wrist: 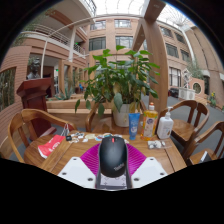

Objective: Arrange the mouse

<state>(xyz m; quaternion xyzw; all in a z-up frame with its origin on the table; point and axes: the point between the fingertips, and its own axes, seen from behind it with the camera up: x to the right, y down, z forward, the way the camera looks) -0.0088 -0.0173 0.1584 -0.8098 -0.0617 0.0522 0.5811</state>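
Wooden table [70,152] carries everything. Left side: a red booklet [50,146] lying flat near a wooden chair [22,125], bare wood next to it, so that's the open room for sliding or setting down.

Centre: black mouse [113,156] sits between the gripper [112,172] fingers, on a magenta mat [95,158]. Fingers look close against its flanks, but I can't tell whether they're pressing or just bracketing it.

Handling guess: light, rigid plastic shell, smooth and curved on top, so likely slippery if pinched high. Best hold is low on the two flat sides, mid-length. Not fragile, but the buttons and wheel shouldn't take load.

Beyond the mouse: big potted plant [118,82]. Right of that, a blue bottle [134,124], yellow bottle [150,122] and a white bottle [166,125] stand close together, easy to tip. Small clutter near them, too small to identify. Right table edge is near, with another chair [190,115] past it.
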